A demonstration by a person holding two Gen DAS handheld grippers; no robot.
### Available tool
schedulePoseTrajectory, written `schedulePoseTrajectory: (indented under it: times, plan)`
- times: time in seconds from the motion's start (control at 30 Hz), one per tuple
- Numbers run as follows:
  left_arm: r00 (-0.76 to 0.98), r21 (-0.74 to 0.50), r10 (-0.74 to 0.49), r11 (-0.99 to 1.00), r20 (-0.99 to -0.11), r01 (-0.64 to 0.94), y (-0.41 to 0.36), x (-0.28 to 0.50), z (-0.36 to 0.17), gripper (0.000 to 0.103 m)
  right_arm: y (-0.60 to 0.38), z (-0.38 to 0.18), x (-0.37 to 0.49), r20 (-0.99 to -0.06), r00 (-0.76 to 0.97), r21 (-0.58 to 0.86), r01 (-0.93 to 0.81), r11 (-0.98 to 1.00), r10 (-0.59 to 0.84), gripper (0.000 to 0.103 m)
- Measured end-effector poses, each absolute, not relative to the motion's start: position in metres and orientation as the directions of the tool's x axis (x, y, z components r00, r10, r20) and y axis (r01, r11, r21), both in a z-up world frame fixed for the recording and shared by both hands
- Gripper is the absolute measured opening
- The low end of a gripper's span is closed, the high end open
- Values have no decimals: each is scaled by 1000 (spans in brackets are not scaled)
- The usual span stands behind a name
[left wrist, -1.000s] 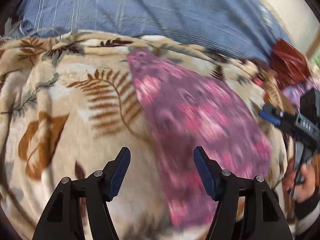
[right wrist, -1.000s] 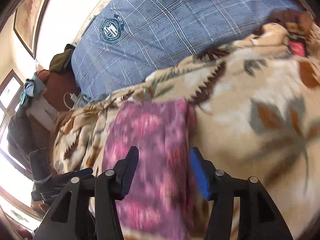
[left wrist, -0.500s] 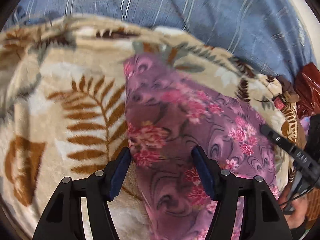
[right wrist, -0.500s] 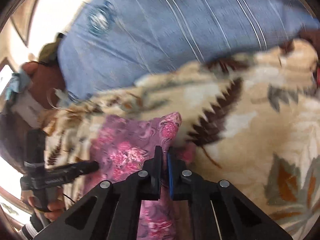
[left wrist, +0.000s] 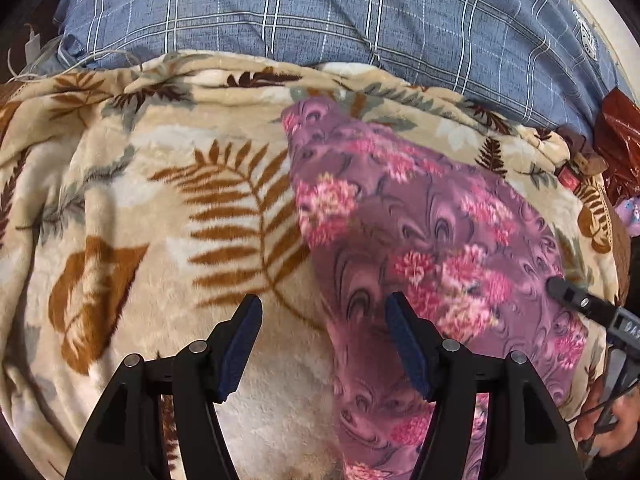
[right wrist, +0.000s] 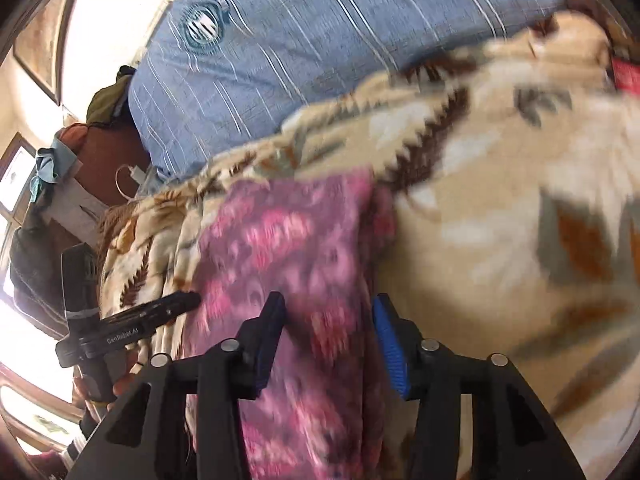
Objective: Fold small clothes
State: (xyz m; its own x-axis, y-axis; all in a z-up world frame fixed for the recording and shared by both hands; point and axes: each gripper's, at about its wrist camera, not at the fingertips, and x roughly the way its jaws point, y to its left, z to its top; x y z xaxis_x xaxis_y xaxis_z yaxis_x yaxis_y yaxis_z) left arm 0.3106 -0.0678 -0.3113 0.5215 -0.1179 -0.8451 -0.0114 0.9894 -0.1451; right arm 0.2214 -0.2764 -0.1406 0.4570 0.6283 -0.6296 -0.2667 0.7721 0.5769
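A small purple cloth with pink flowers (left wrist: 432,240) lies folded in a long strip on a cream fern-print blanket (left wrist: 160,208). It also shows, blurred, in the right wrist view (right wrist: 304,264). My left gripper (left wrist: 322,344) is open and empty over the cloth's left edge. My right gripper (right wrist: 328,340) is open and empty just above the cloth's near part. The right gripper's tip shows at the right edge of the left wrist view (left wrist: 580,304); the left gripper shows at the left of the right wrist view (right wrist: 132,324).
A blue plaid pillow (left wrist: 340,12) lies behind the blanket. A dark red bag (left wrist: 620,140) sits at the far right. In the right wrist view, clothes and a white charger cable (right wrist: 132,176) lie at the left by a bright window.
My right gripper was shut at the cloth's far corner half a second ago; it has opened and drawn back. My left gripper stayed open and pulled back a little.
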Motion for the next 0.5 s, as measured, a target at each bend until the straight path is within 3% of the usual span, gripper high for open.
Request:
schedulePoseTrajectory:
  times: [0.03, 0.07, 0.1, 0.17, 0.27, 0.37, 0.5]
  plan:
    - [525, -139, -107, 990, -844, -21, -70, 308, -312, 65, -274, -145, 220, -637, 453, 569, -269, 777, 623, 47]
    - [527, -137, -104, 990, -844, -23, -68, 304, -309, 65, -271, -144, 218, -632, 457, 564, -283, 776, 626, 38]
    - [527, -132, -102, 991, -843, -20, -70, 301, -306, 65, -269, -140, 215, -622, 463, 561, -299, 772, 632, 22]
    - [530, -112, -90, 994, -843, -8, -72, 298, -305, 65, -265, -122, 204, -607, 512, 498, -350, 793, 608, 16]
    - [541, -78, -67, 997, -839, 2, -76, 294, -304, 65, -263, -110, 196, -602, 554, 448, -363, 817, 576, 15]
    - [530, -100, -88, 995, -844, 6, -76, 292, -303, 65, -260, -129, 205, -680, 536, 380, -326, 866, 500, 16]
    - [501, -178, -172, 983, -848, 36, -58, 275, -301, 65, -273, -127, 198, -645, 513, 483, -301, 822, 567, 25]
